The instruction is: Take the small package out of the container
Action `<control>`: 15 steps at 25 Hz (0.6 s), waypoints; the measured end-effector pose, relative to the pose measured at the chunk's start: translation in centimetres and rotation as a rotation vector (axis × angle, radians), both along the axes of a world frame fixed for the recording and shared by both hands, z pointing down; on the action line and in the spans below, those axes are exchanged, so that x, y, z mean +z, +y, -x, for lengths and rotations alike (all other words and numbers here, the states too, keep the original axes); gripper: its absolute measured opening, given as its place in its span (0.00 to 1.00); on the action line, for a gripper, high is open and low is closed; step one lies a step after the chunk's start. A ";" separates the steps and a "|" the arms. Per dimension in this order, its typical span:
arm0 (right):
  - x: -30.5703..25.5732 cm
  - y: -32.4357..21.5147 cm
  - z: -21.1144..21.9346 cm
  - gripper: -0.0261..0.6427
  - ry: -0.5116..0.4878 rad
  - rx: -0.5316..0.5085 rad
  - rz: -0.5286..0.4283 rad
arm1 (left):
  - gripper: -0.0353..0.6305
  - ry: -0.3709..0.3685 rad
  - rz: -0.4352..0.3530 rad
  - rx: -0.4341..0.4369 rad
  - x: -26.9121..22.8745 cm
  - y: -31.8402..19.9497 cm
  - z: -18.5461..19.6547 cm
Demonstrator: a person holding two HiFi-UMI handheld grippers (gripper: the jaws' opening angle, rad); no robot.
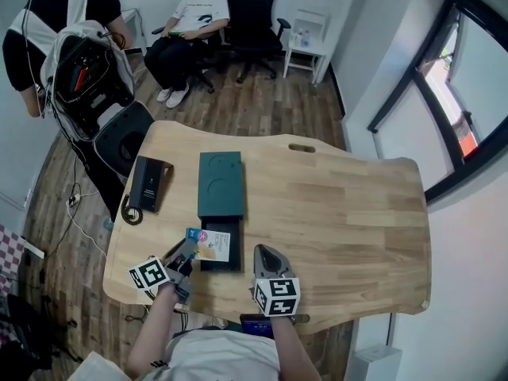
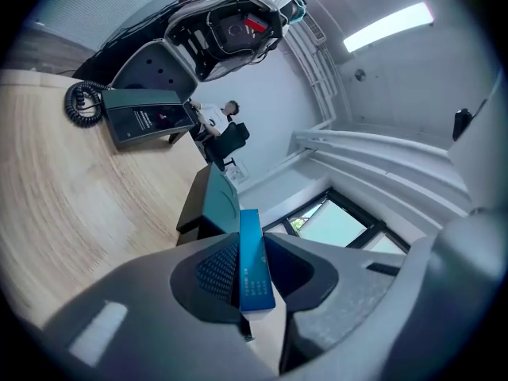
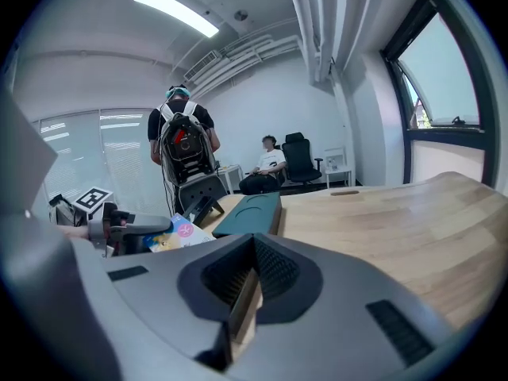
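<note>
The small package (image 1: pixel 210 244), a flat blue and white pack with a pink dot, hangs just above the table, pinched at its left edge by my left gripper (image 1: pixel 189 250). In the left gripper view the package (image 2: pixel 255 268) stands edge-on between the pads of the left gripper (image 2: pixel 250 280), which press on it. The dark green container (image 1: pixel 220 182) lies mid-table with its black drawer (image 1: pixel 221 254) pulled out toward me, right beside the package. My right gripper (image 1: pixel 265 254) hovers right of the drawer, jaws shut and empty. From the right gripper (image 3: pixel 252 280) I see the package (image 3: pixel 178 232) and container (image 3: pixel 248 213).
A black device with a coiled cord (image 1: pixel 147 185) lies left of the container. The wooden table (image 1: pixel 341 213) has a slot (image 1: pixel 302 148) at its far edge. A person with a backpack (image 1: pixel 83 62) stands beyond the left corner; another person sits on a chair (image 1: pixel 190 30).
</note>
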State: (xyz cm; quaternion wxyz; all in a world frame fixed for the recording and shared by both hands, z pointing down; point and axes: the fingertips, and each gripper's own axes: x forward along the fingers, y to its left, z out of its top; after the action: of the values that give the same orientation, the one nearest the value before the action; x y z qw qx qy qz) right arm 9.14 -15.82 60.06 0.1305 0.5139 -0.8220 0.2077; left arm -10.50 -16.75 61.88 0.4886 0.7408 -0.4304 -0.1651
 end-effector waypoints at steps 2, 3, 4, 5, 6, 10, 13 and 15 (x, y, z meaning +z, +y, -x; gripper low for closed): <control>-0.6 0.2 0.1 0.05 -0.008 0.000 -0.012 | 0.20 0.013 -0.012 -0.007 -0.7 0.1 0.1; -0.8 0.3 0.2 0.05 -0.010 -0.002 -0.017 | 0.20 0.027 -0.015 -0.013 -1.2 0.1 0.2; -1.1 0.4 0.2 0.05 -0.011 -0.004 -0.021 | 0.20 0.039 -0.016 -0.019 -1.6 0.2 0.3; -1.4 0.5 0.3 0.05 -0.012 -0.005 -0.026 | 0.20 0.045 -0.017 -0.019 -1.9 0.3 0.3; -1.7 0.7 0.4 0.05 -0.013 -0.004 -0.032 | 0.20 0.051 -0.024 -0.014 -2.2 0.4 0.3; -2.8 1.0 0.2 0.05 -0.019 0.005 -0.054 | 0.20 0.101 -0.053 -0.007 -3.6 0.8 0.1; -3.3 1.2 0.3 0.05 -0.015 0.011 -0.068 | 0.20 0.134 -0.060 -0.012 -4.8 1.0 0.0; -3.7 1.4 0.3 0.05 -0.005 0.011 -0.080 | 0.20 0.164 -0.061 -0.016 -5.5 1.2 -0.1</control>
State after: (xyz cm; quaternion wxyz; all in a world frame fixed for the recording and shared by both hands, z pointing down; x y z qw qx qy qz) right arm 8.79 -14.40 56.34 0.1067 0.5226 -0.8272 0.1766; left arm -10.41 -15.56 56.37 0.4979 0.7361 -0.3895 -0.2420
